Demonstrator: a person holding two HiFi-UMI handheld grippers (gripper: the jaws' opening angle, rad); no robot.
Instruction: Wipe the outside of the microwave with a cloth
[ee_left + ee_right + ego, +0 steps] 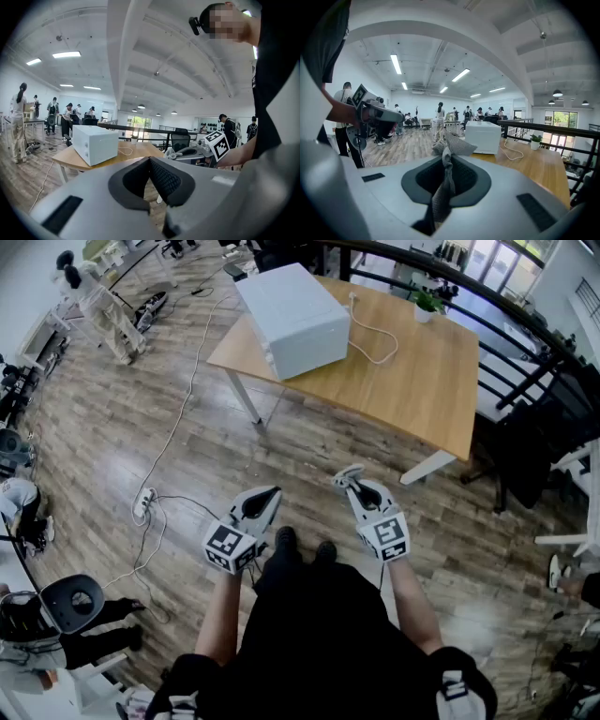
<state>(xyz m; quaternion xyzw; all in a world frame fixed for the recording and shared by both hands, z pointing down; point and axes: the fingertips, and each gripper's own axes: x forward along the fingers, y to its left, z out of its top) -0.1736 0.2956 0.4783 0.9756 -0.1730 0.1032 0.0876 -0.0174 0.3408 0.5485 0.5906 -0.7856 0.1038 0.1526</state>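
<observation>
A white microwave (292,319) stands on the left end of a wooden table (412,381), well ahead of both grippers; it also shows as the microwave (95,144) and the microwave (483,136). My right gripper (349,476) is shut on a grey cloth (446,161), which sticks up out of its jaws. My left gripper (273,493) is shut with nothing in it. Both grippers are held low over the floor, in front of the person's body.
A white cable (375,338) lies on the table beside the microwave. A small potted plant (425,304) stands at the table's far edge by a black railing (487,306). A power strip (143,504) and cords cross the wooden floor at left. Other people stand in the distance.
</observation>
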